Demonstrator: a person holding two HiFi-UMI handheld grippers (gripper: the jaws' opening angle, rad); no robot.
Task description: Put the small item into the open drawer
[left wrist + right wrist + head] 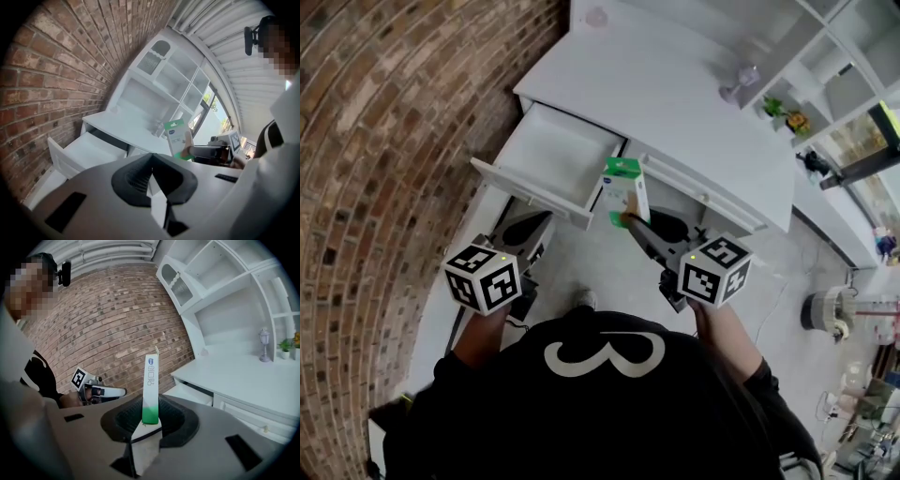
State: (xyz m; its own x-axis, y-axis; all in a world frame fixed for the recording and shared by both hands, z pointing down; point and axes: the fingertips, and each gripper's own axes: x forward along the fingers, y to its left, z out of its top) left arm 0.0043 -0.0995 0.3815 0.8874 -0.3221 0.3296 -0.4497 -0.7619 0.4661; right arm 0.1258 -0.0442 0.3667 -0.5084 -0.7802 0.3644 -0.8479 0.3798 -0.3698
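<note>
We see a brick wall [384,141] running down the left of the scene, and against it a white counter [675,103] with open white shelves [225,282] rising at its far side. At the counter's left end a white drawer [558,155] is pulled out toward the near side, its inside bare. We hold the two tools in front of it, above the floor, each carrying a cube with square markers. The right claw [628,223] is nearer the counter and pinches the green lower end of the small box [625,187], with its pads pressed on the box's flat faces. The box is white with a green band. It stands upright in the air just by the drawer's near right corner, and it is outside the drawer. The left claw [152,157] is lower and further left, near the drawer's front panel, with its tips pressed together and nothing between them. Far to the right on the counter stands a small pale ornament on a stem [265,344], and a little potted plant [286,345] sits on a shelf just beyond it.
</note>
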